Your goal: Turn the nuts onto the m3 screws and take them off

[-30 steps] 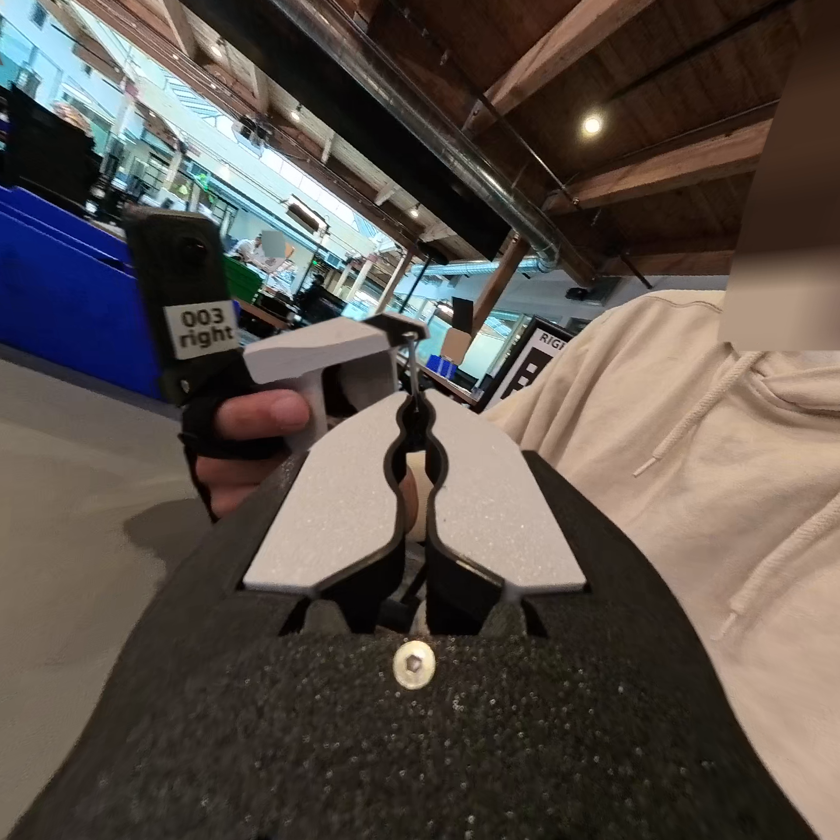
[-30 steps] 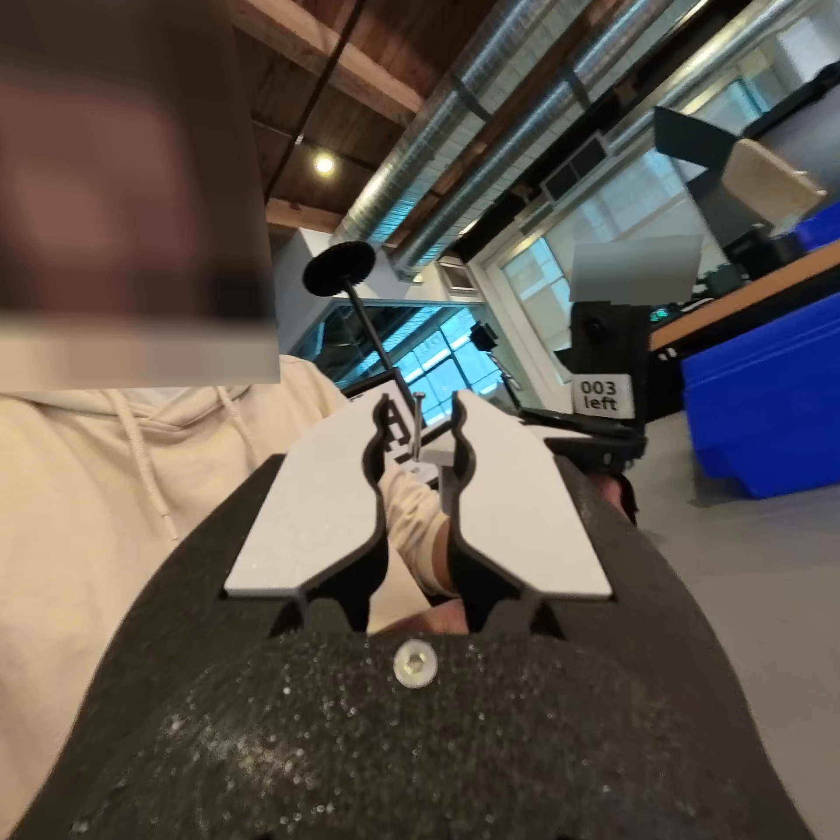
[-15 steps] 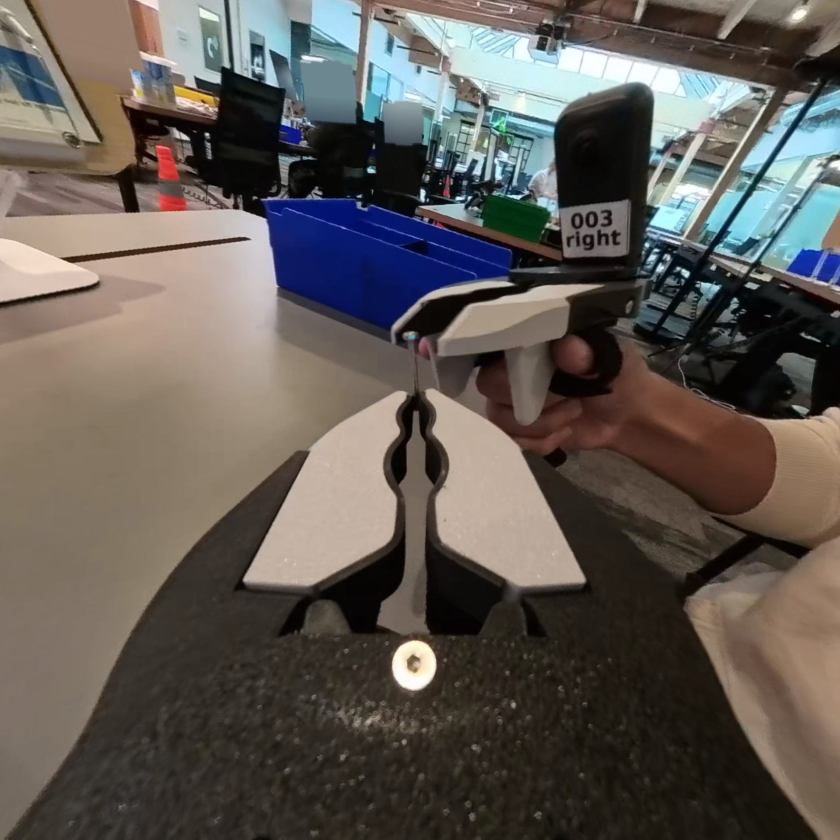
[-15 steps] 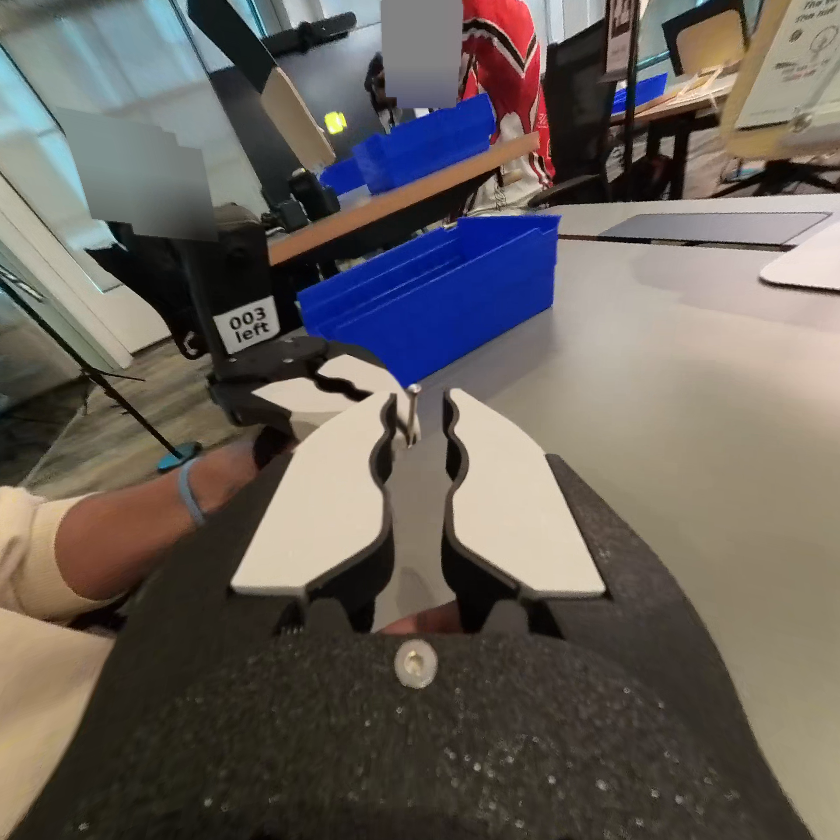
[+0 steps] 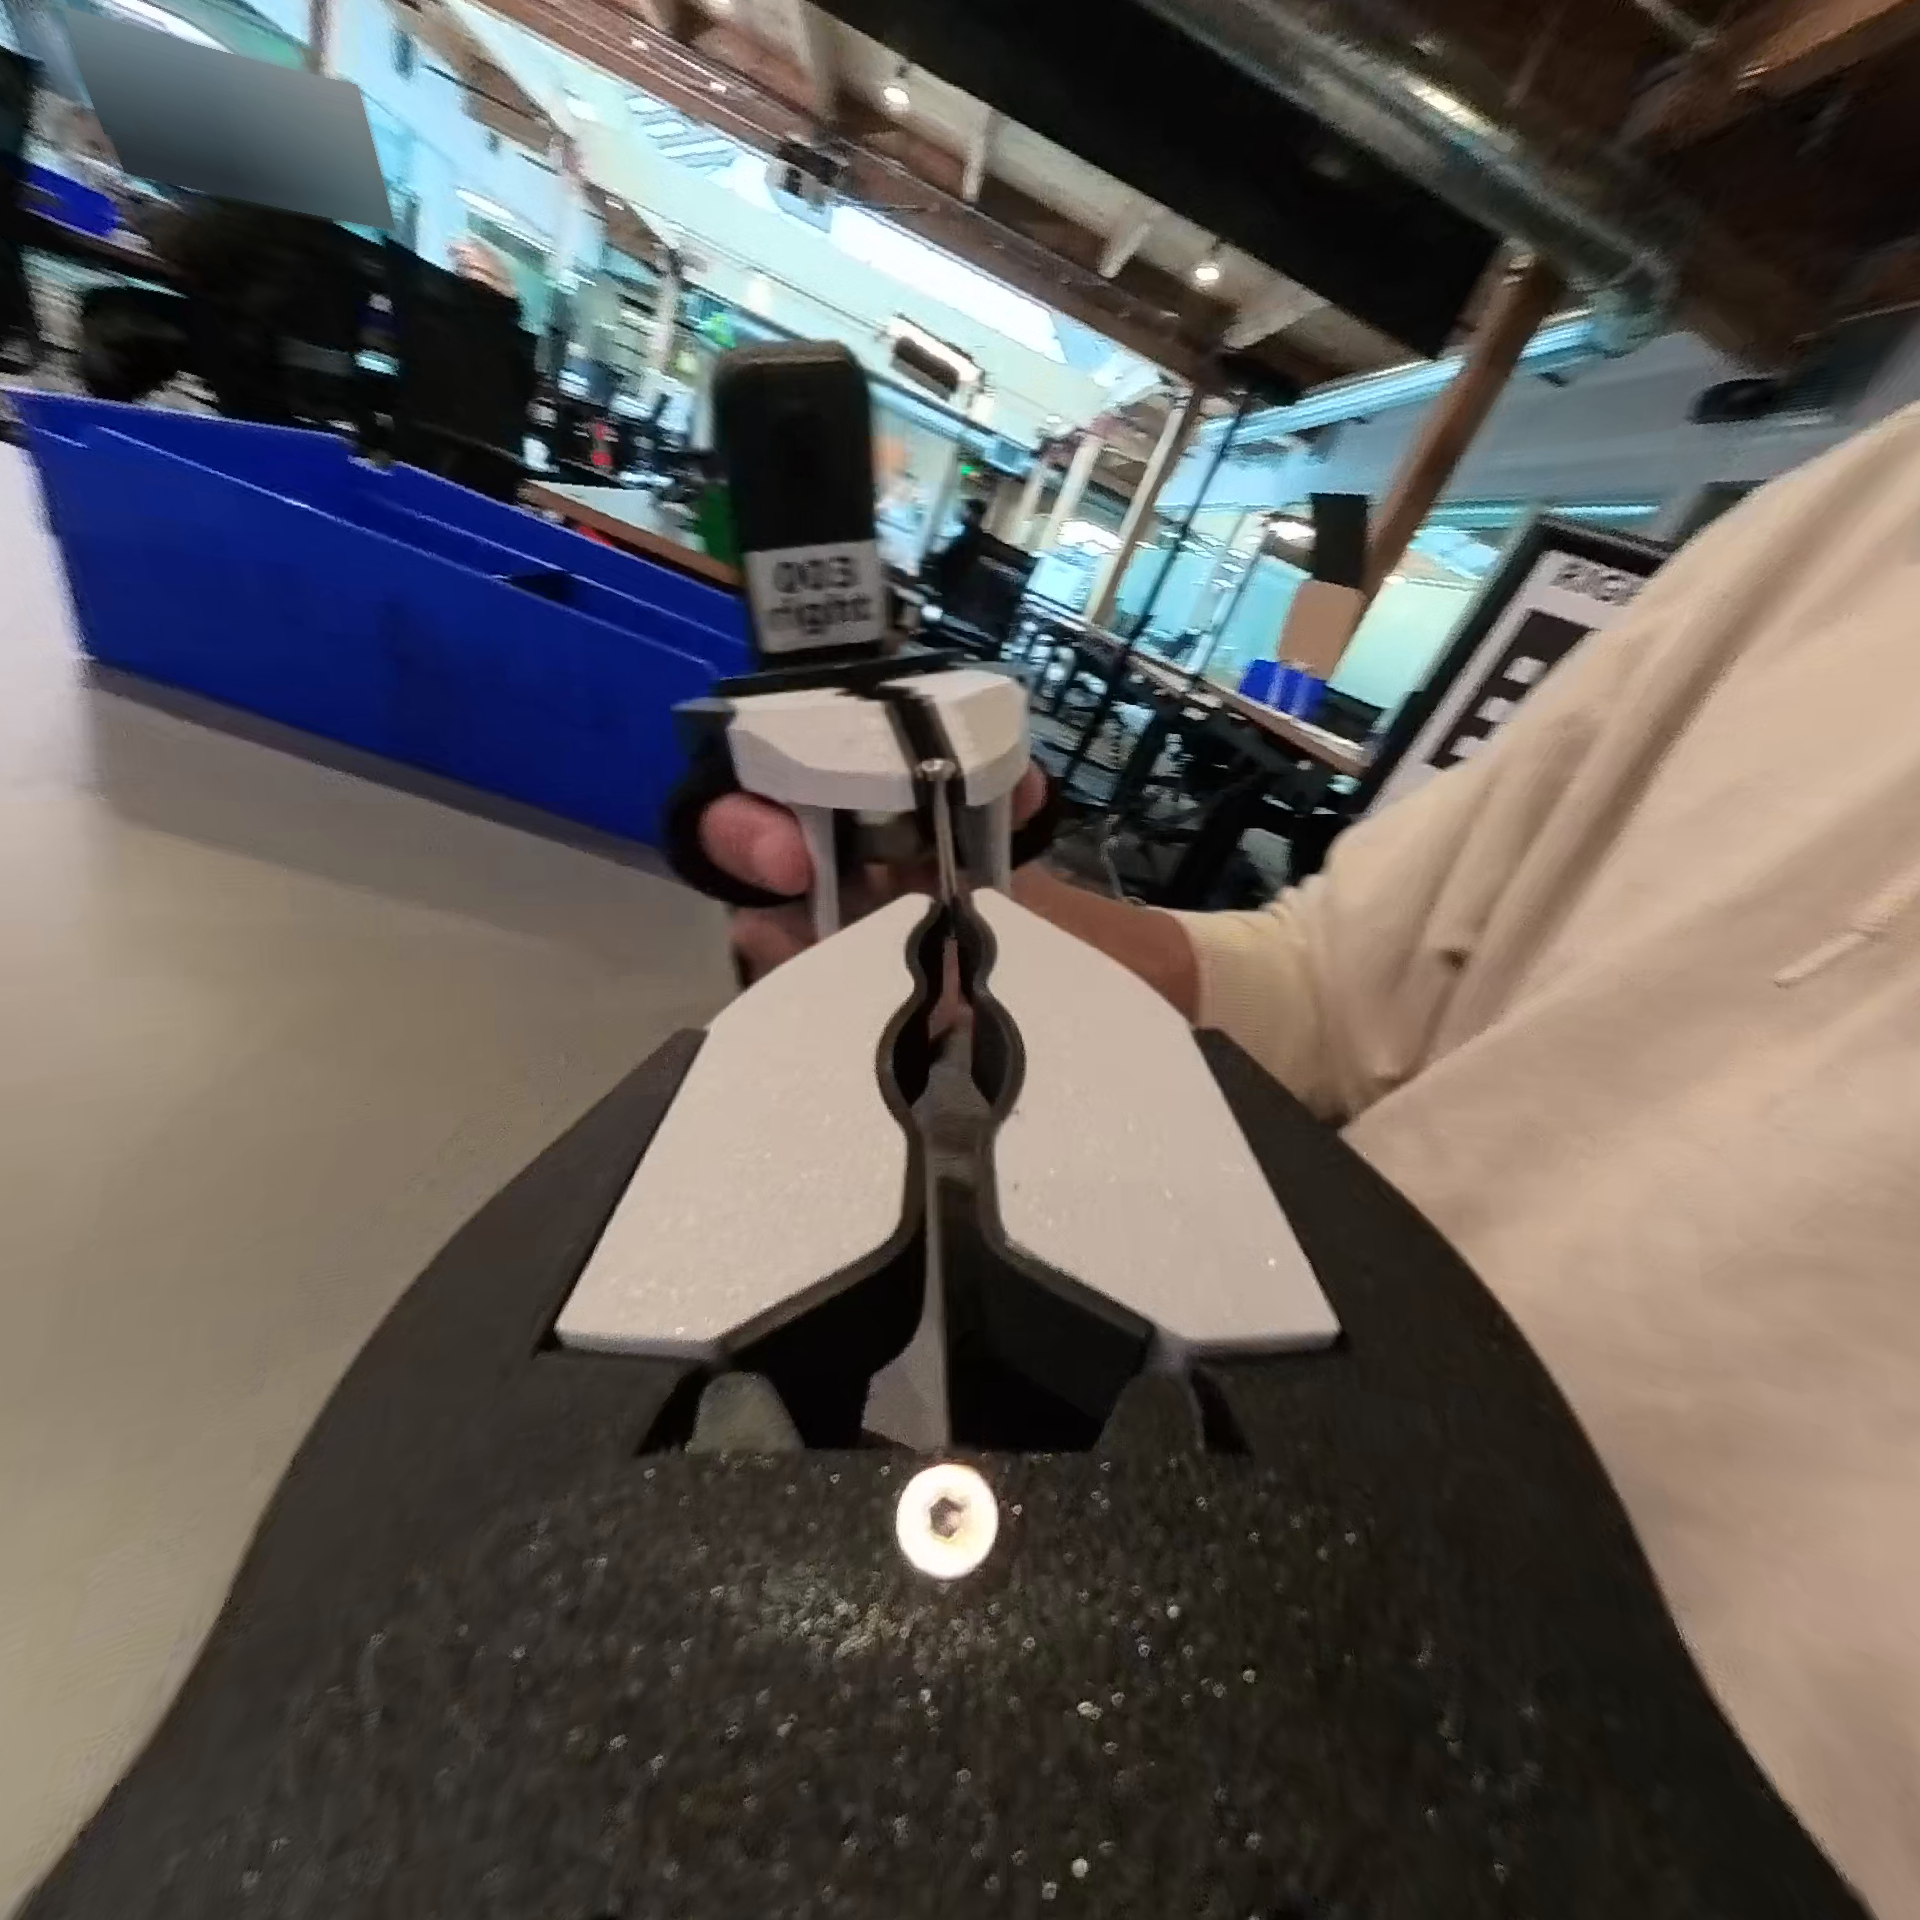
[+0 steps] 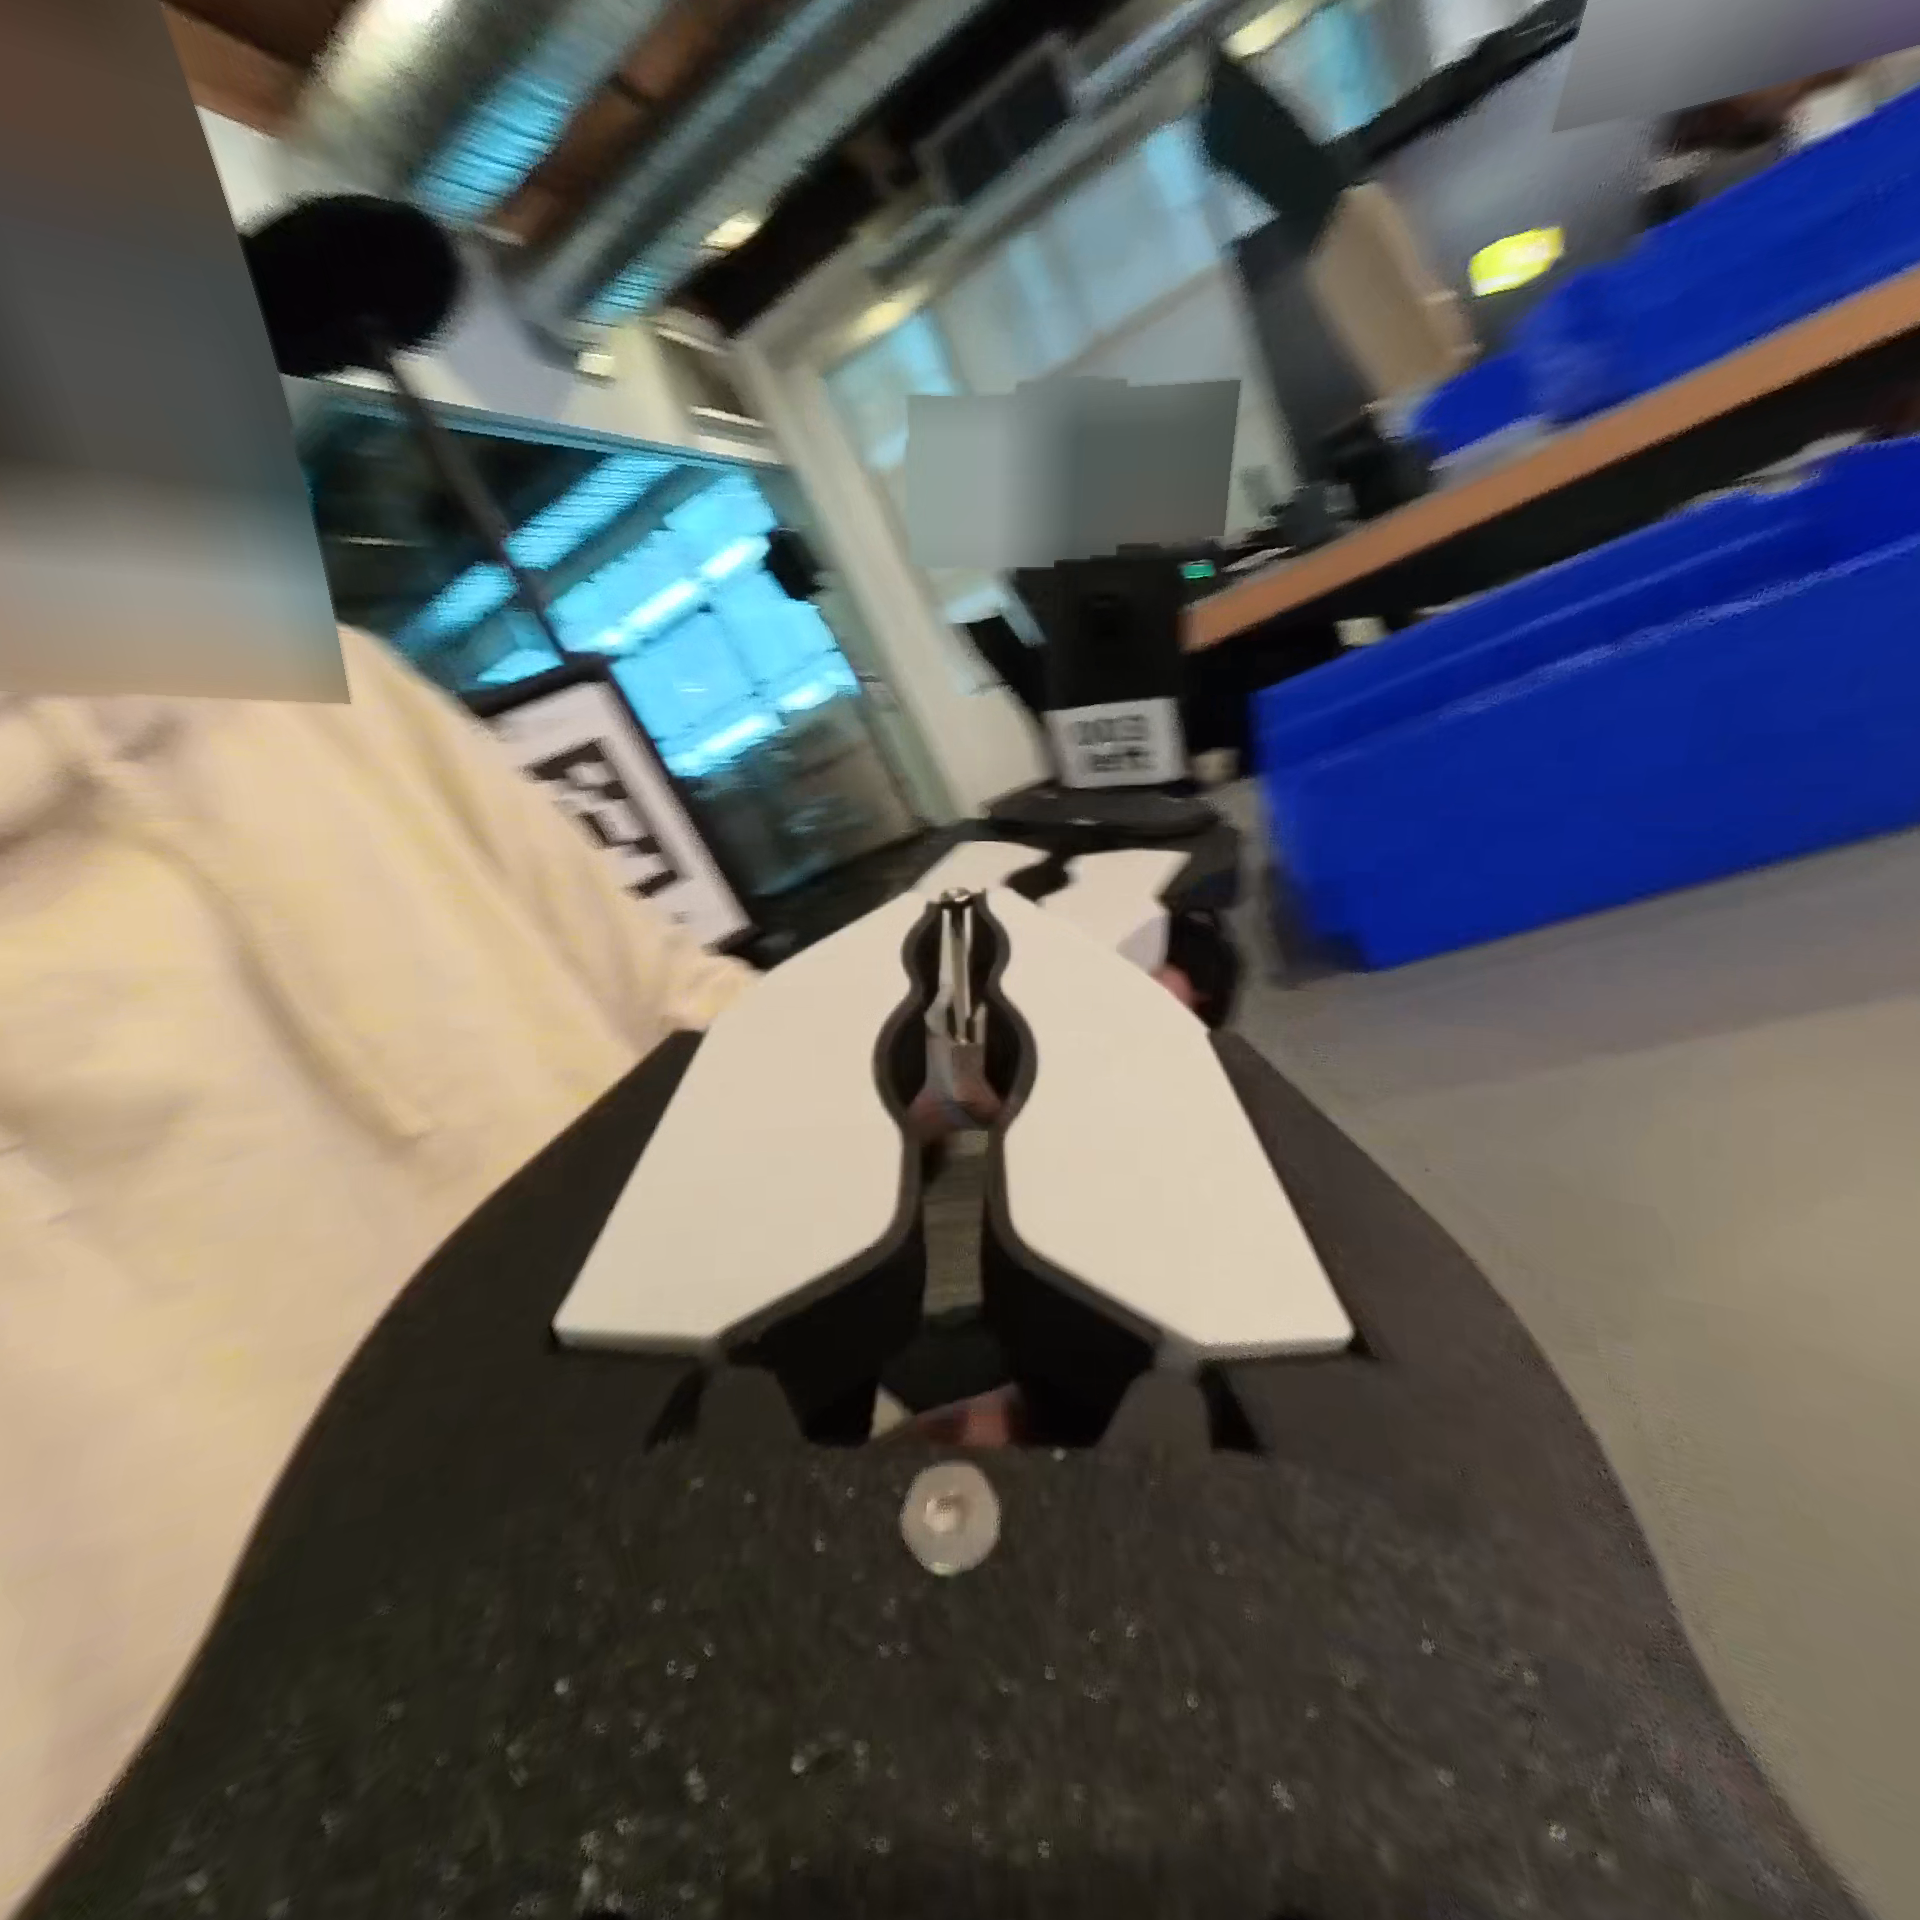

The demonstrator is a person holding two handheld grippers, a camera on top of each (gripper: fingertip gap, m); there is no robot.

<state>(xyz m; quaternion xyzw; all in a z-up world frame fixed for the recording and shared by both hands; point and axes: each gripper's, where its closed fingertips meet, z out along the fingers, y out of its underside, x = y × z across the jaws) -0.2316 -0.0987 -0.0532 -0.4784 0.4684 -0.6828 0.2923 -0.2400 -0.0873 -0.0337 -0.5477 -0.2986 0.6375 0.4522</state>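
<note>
Shiny metal screw (image 5: pixel 943 831), grainy matt white tool fingers (image 5: pixel 748 1164), seemingly glossy blue plastic bin (image 5: pixel 364 613).

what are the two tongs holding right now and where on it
Left tongs pinch the screw by its lower shank end. Right tongs look shut at its head end; nut not discernible.

You see a white printed label (image 5: pixel 816 606) on the far black camera block (image 5: pixel 795 488) and a black-and-white sign (image 5: pixel 1538 665) far right.
</note>
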